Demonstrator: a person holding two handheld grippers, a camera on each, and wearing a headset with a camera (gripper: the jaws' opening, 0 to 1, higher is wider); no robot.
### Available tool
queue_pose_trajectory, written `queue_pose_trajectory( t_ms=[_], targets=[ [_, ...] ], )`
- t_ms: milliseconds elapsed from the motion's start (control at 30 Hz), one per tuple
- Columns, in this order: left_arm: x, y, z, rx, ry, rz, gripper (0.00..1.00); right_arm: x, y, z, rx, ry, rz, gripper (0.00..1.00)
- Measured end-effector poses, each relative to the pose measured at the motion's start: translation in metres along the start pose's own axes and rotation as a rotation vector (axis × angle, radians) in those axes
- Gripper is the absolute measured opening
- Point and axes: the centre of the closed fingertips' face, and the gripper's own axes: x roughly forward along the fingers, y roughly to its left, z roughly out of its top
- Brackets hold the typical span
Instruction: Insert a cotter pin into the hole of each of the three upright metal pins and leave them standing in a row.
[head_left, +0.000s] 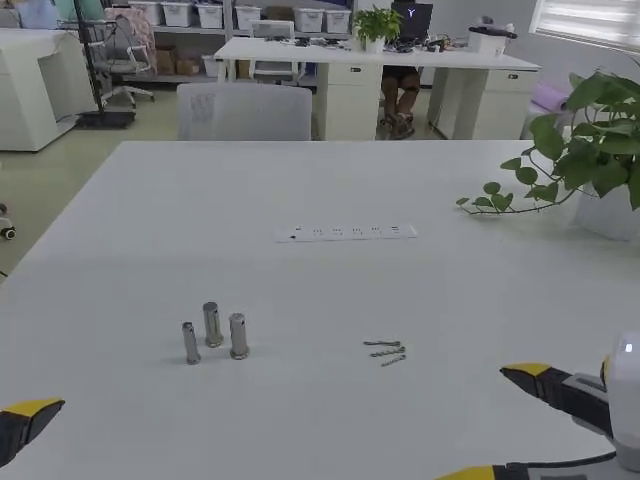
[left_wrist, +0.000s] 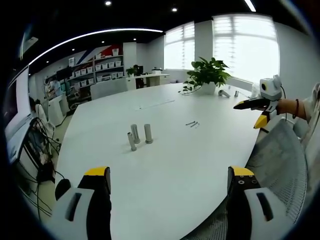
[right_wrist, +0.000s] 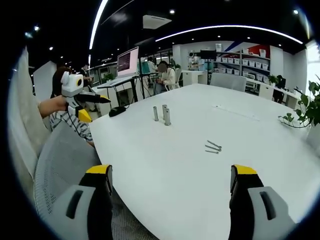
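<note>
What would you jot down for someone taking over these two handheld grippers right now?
Left gripper: open, empty, held back from the work.
Right gripper: open, empty, also held back.
Three pins stand upright and close together on the table, more a cluster than a straight row.
Three cotter pins lie loose to their right in the head view, apart from them.
Done: nothing; no cotter pin is in a pin.
Left: pick up each cotter pin, insert one per pin, and leave the pins standing in a row.
</note>
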Motion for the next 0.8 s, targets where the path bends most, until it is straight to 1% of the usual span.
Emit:
queue_pose_trajectory(
  t_ms=[300, 600, 733, 800],
  targets=[
    [0.0022, -0.0018, -0.0014, -0.003, 0.005, -0.001, 0.96, -0.0004, -0.0034, 0.0014, 0.006, -0.009, -0.001, 1.00],
    [0.0021, -0.0010, 0.0003, -0.006, 0.000, -0.002, 0.95, 0.0000, -0.0045, 0.0014, 0.005, -0.014, 0.000, 1.00],
    [0.0024, -0.0004, -0.0015, -0.011, 0.010, -0.003, 0.91, 0.0000, -0.0035, 0.0020, 0.006, -0.014, 0.001, 0.98],
    [0.0030, 0.0013, -0.0022, -0.009, 0.012, 0.001, 0.87, -0.0001, -0.0037, 0.0029, 0.010, -0.018, 0.000, 0.97]
  ],
)
